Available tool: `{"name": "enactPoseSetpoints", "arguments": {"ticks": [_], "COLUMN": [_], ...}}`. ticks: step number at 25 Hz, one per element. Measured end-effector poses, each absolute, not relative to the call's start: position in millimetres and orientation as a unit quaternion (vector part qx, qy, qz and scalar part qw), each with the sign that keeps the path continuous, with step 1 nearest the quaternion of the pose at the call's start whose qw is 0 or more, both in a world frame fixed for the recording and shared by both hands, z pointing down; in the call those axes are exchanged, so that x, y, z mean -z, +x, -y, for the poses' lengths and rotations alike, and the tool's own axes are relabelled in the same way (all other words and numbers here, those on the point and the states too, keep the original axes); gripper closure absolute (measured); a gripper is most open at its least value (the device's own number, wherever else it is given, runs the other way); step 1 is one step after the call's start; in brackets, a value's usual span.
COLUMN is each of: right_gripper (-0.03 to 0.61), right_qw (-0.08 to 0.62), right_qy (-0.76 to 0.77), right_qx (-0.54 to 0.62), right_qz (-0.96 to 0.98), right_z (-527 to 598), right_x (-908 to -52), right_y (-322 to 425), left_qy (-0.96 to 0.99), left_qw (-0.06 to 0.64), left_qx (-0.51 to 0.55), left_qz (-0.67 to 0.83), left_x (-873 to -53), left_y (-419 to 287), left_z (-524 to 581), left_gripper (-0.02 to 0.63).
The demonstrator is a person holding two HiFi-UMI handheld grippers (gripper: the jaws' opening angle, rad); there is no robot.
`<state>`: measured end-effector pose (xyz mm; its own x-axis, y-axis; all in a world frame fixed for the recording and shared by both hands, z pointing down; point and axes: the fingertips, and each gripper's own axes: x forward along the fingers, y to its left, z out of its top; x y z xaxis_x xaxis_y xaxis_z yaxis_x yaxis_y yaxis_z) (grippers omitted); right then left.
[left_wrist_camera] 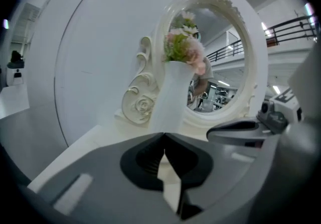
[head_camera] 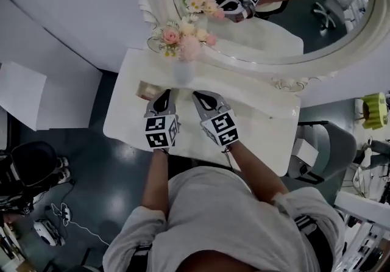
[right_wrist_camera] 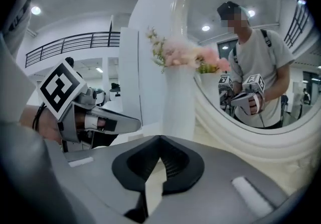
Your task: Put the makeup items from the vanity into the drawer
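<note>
Your left gripper (head_camera: 164, 96) and right gripper (head_camera: 203, 99) hover over the vanity (head_camera: 262, 112), both clenched on nothing. A small tan item (head_camera: 148, 89), likely makeup, lies just beside the left one. Pickup is next: release those jaws and reach for it. No drawer shows.

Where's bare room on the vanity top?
Free: white vanity top right of the right gripper, toward the oval mirror frame. Crowded: back left, white vase of pink flowers, small tan item by the left gripper.
</note>
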<state>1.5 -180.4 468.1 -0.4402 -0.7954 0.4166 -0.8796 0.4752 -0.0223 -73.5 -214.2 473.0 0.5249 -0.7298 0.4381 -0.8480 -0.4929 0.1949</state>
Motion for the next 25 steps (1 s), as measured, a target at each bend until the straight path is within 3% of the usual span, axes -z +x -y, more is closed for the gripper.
{"name": "enactPoseSetpoints", "arguments": {"ticks": [14,25], "right_gripper": [0.58,0.58], "right_qw": [0.103,0.056], "right_qy": [0.588,0.653], "right_qx": [-0.08,-0.061], "right_qz": [0.798,0.753], "right_z": [85.5,15.9], "right_x": [-405.2,-369.1], "right_y": [133.5,144.6], "left_qy": [0.89,0.923], "left_qw": [0.163,0.106], "left_qx": [-0.131,-0.118], "left_qz": [0.406,0.351], "left_x": [-431.1,-392.4], "left_y": [72.1,89.0], "left_z": [92.5,29.5], "left_gripper": [0.611,0.611]}}
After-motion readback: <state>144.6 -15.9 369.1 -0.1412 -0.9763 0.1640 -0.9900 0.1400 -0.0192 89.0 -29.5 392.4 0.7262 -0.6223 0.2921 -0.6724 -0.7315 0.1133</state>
